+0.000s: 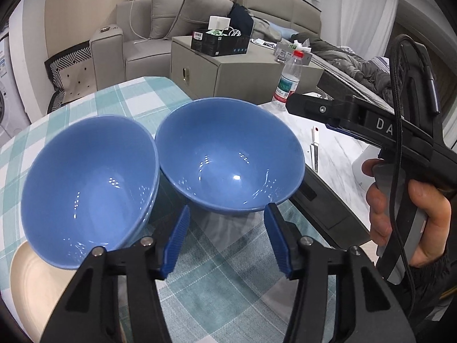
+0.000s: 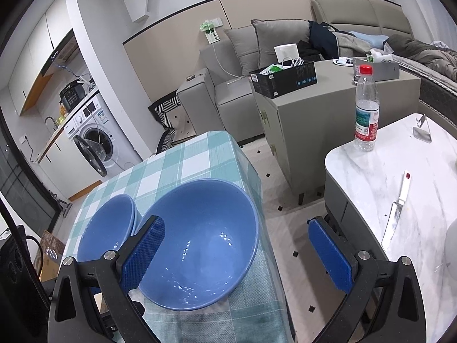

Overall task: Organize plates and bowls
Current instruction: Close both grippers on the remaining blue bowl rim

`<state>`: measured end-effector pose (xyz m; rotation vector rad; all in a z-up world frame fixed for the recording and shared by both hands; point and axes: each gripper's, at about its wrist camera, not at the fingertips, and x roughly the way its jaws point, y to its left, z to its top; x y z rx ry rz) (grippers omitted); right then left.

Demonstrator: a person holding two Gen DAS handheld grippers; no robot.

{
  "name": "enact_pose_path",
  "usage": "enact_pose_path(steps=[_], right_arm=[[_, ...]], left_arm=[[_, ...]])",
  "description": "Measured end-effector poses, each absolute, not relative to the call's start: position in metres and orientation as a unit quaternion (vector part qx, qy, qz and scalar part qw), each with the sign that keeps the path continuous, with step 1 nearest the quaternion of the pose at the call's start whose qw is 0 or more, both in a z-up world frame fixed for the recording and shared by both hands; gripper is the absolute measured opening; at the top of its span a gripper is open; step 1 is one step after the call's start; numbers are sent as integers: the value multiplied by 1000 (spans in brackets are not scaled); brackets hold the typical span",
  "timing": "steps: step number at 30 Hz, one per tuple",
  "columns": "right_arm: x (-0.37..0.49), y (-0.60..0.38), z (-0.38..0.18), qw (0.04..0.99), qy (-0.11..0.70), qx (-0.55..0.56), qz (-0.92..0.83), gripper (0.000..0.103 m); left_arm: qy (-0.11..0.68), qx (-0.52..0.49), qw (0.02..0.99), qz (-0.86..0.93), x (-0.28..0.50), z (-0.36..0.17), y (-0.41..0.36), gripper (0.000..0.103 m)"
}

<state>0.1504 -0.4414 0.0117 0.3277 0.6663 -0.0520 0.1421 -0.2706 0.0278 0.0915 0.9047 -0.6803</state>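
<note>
Both tongs hang over the checked table with nothing gripped. Left tongs are partly spread, their blue pads clear of everything; the right-hand bowl's near rim sits just above and between the pad tips, and whether the tip of one pad touches it I cannot tell. Right tongs stand wide, one pad in front of the big bowl's left rim, the other out over the floor past the table edge.

Count: two blue bowl positions side by side, rims nearly touching. On the left is a stack of at least two nested bowls, judging by the doubled rim in the right wrist view; on the right is a single bowl near the table's corner. One cream plate lies under the stack's near edge. On the marble table are one bottle and one knife.

Left tongs point steeply down at the bowls. A hand grips the right tongs' handle, which slants down toward the single bowl from the right.
</note>
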Motion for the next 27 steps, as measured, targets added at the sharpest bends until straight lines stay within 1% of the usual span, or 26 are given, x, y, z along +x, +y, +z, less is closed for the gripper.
enact_pose_path(steps=[7, 9, 11, 12, 16, 18, 20, 22, 23, 27], right_arm=[[162, -444, -4, 924, 344, 161, -33, 102], [165, -446, -10, 922, 351, 163, -34, 100], [168, -447, -14, 919, 357, 163, -32, 86], [169, -448, -17, 917, 361, 164, -33, 83], [171, -447, -21, 916, 367, 158, -32, 74], [172, -447, -22, 916, 368, 157, -32, 72], [173, -445, -24, 916, 370, 152, -33, 61], [174, -444, -25, 915, 373, 148, -34, 57], [174, -444, -25, 915, 373, 147, -34, 53], [174, -444, -25, 917, 372, 142, -37, 45]], left_arm=[[439, 28, 843, -310, 155, 20, -275, 54], [439, 18, 843, -309, 158, 19, -275, 54], [438, 18, 846, -304, 160, 20, -275, 54], [438, 18, 846, -302, 160, 19, -275, 54], [437, 13, 850, -293, 164, 19, -274, 54], [438, 11, 850, -292, 166, 19, -276, 54], [438, 10, 851, -288, 169, 18, -278, 54], [438, 13, 852, -286, 170, 17, -280, 54], [439, 13, 853, -284, 171, 17, -280, 54], [433, 18, 855, -283, 170, 16, -282, 53]])
